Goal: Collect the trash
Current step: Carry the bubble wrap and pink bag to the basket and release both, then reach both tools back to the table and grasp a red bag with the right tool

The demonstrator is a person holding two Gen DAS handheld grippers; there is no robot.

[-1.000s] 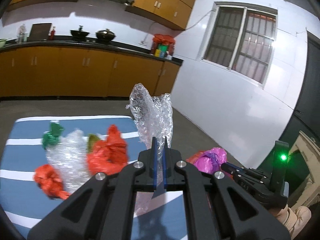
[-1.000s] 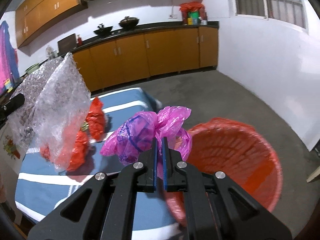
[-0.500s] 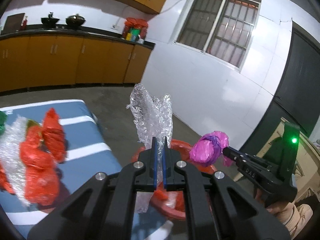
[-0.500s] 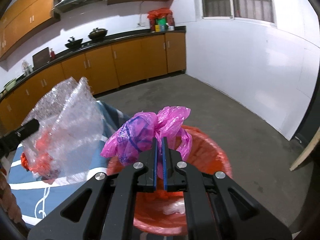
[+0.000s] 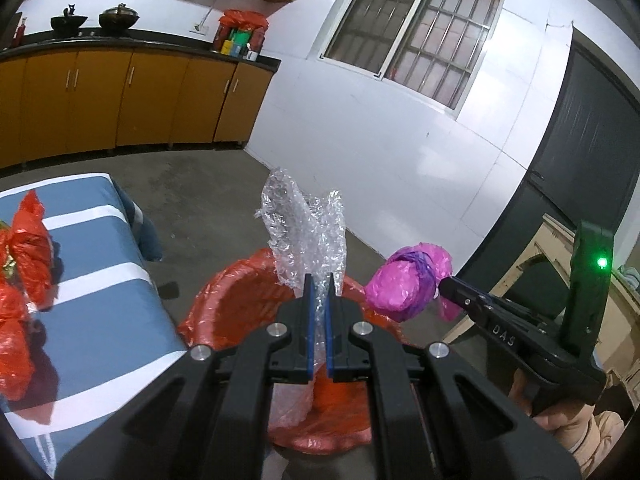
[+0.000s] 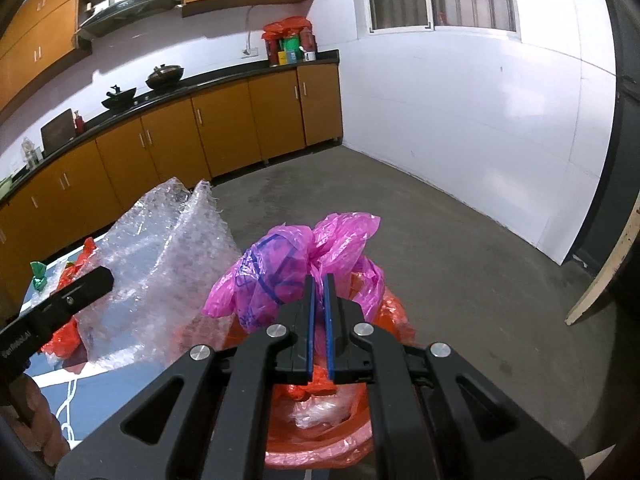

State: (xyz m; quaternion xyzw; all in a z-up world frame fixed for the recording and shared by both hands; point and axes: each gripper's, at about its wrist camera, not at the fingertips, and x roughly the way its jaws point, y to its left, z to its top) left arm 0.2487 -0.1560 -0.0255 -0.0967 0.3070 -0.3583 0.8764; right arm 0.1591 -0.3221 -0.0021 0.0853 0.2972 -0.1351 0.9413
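Over the red-lined trash bin [image 5: 224,300], left gripper [image 5: 319,280] nearly closed, blue pads pinching a crumpled sheet of clear bubble wrap [image 5: 304,236] that stands up at 12 o'clock from the tips and hangs down into the bin mouth. Right gripper [image 6: 319,282] likewise almost closed, clamped on a knotted pink plastic bag [image 6: 280,272] above the same bin, with clear wrap and red scraps already inside. More red bags [image 5: 28,248] lie at 9 o'clock on the blue-and-white striped counter [image 5: 104,312], beside the bin.
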